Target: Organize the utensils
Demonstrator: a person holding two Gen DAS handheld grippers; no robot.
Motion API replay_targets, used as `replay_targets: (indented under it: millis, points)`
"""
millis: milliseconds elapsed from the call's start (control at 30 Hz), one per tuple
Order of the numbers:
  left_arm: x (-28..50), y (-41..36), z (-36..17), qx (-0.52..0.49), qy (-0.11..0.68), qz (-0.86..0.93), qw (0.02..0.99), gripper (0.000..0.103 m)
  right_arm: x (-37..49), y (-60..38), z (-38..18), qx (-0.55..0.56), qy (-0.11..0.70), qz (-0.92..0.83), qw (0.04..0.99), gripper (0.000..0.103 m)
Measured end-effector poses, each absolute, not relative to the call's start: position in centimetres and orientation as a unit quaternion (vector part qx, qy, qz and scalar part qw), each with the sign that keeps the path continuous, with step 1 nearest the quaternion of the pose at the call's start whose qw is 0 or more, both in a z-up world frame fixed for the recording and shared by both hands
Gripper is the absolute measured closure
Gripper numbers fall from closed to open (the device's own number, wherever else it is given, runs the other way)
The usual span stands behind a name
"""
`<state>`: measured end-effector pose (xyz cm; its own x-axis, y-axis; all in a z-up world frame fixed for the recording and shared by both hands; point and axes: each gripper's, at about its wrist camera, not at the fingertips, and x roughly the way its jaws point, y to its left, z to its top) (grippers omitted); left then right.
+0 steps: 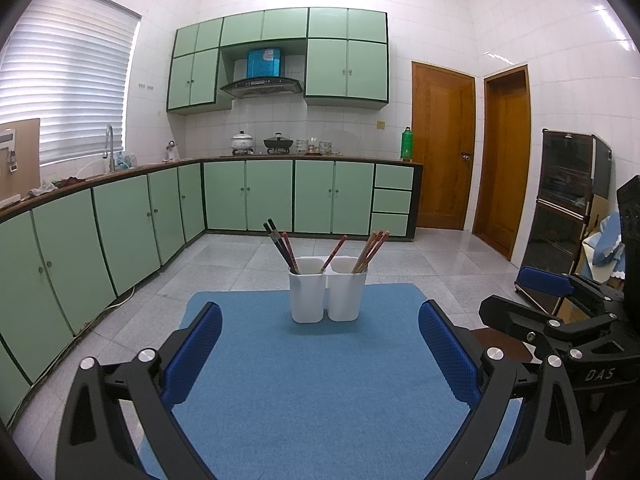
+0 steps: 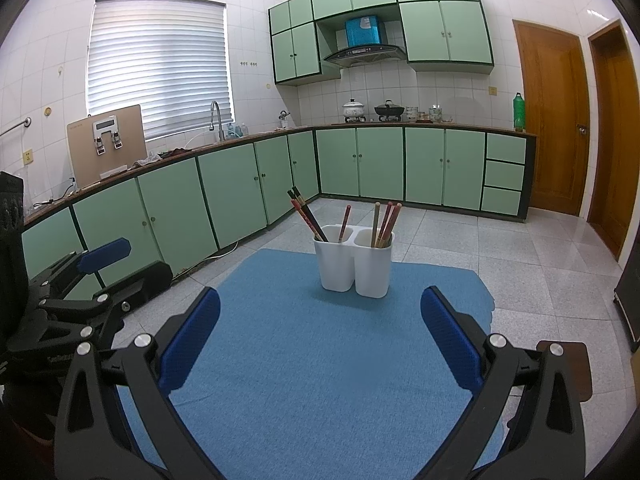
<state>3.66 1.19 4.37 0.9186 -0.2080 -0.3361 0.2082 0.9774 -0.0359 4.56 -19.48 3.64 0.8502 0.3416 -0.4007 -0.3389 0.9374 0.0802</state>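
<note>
A white two-compartment utensil holder [image 1: 327,295] [image 2: 354,266] stands upright at the far end of a blue mat [image 1: 316,380] [image 2: 320,360]. Its left cup holds dark chopsticks [image 1: 280,246] [image 2: 308,216] and one red chopstick [image 1: 334,254] [image 2: 345,222]. Its right cup holds several reddish-brown chopsticks [image 1: 370,252] [image 2: 386,222]. My left gripper [image 1: 320,320] is open and empty, well short of the holder. My right gripper [image 2: 320,306] is open and empty, also short of it. The right gripper shows at the right of the left wrist view [image 1: 560,320]; the left gripper shows at the left of the right wrist view [image 2: 80,292].
The mat covers a small table with a brown edge [image 2: 576,364]. Beyond it is a tiled floor [image 1: 440,260], green kitchen cabinets [image 1: 248,194], two wooden doors [image 1: 442,144], and a dark cabinet [image 1: 568,208] at the right.
</note>
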Motion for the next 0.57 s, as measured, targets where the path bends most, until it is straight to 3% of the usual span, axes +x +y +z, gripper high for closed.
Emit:
replay_targets:
  millis: [567]
  points:
    - [3.89, 1.13, 4.78, -0.001, 0.178, -0.099, 0.979, 0.006, 4.79, -19.40, 3.26, 0.005, 0.212, 0.176, 0.961, 0.006]
